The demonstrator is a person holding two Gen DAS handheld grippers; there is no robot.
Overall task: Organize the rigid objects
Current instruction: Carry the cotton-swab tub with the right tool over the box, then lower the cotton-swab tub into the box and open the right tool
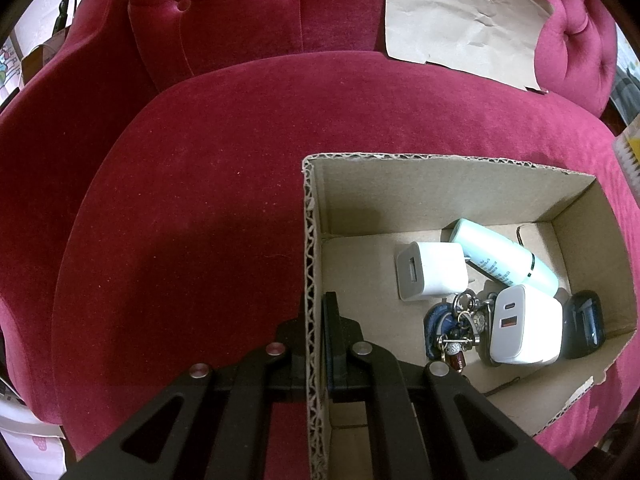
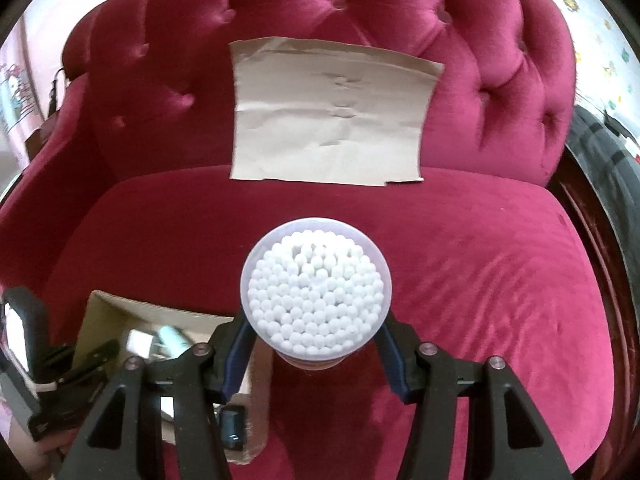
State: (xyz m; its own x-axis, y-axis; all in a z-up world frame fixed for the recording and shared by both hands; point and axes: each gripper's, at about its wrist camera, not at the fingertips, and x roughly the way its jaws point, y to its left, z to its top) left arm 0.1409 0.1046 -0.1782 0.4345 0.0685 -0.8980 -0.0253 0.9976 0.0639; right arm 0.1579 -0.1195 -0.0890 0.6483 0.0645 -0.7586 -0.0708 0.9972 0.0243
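My left gripper (image 1: 316, 312) is shut on the left wall of an open cardboard box (image 1: 310, 240) that rests on a red velvet sofa seat. Inside the box lie a white USB charger cube (image 1: 434, 270), a larger white charger (image 1: 524, 324), a pale green tube (image 1: 504, 256), a bunch of keys (image 1: 454, 330) and a dark blue case (image 1: 584, 324). My right gripper (image 2: 314, 338) is shut on a round clear tub of cotton swabs (image 2: 316, 290), held above the seat. The box (image 2: 120, 316) lies low at the left in the right wrist view.
A creased sheet of brown paper (image 2: 332, 116) leans against the tufted backrest (image 2: 360, 12). The left gripper's body (image 2: 48, 368) shows at the lower left of the right wrist view. The sofa's wooden edge (image 2: 600, 248) runs down the right side. A yellow and white object (image 1: 630, 148) sits at the far right edge.
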